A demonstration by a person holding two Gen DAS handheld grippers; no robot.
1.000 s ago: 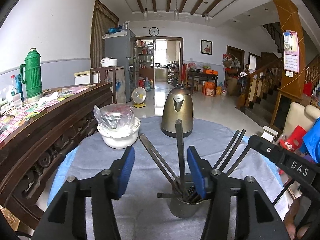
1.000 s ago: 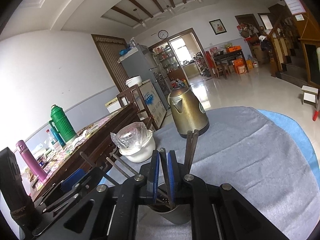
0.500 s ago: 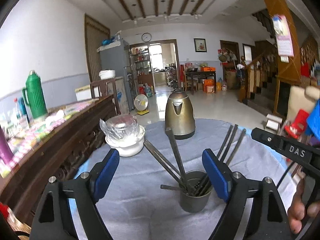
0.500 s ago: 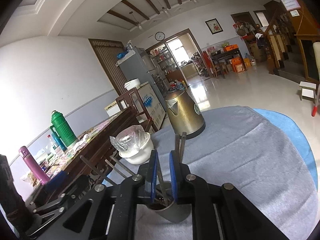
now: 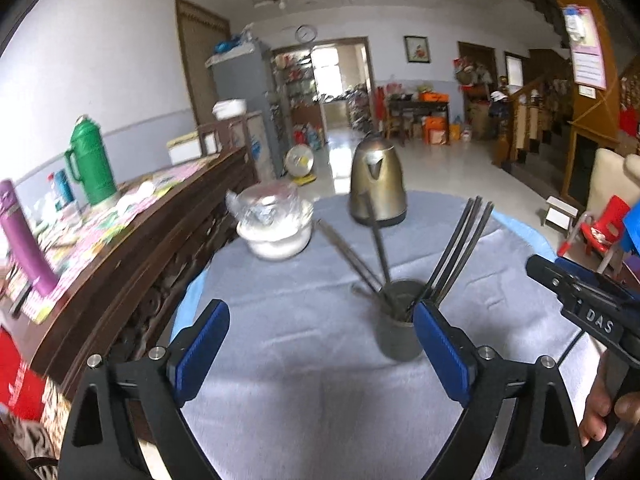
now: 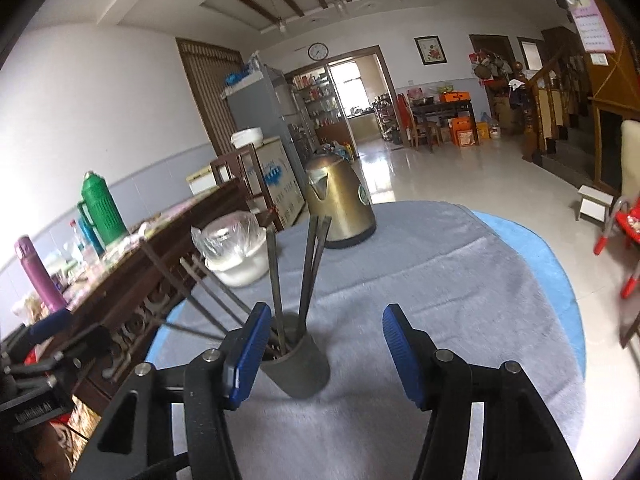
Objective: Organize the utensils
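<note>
— Where did the utensils stand?

— Fanned upright in the dark cup on my grey-clothed bench, nearer me than the brass kettle and the wrapped white bowl.

— And your tongs?

— My left tongs gaped wide, empty, the cup beside their right pad. My right tongs likewise gaped, gripping nothing, cup by the left pad.

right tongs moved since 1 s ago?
Yes. The right tongs were shut on a utensil over the cup; now they are open and pulled back, with the cup beside the left pad and the kettle farther ahead.
</note>
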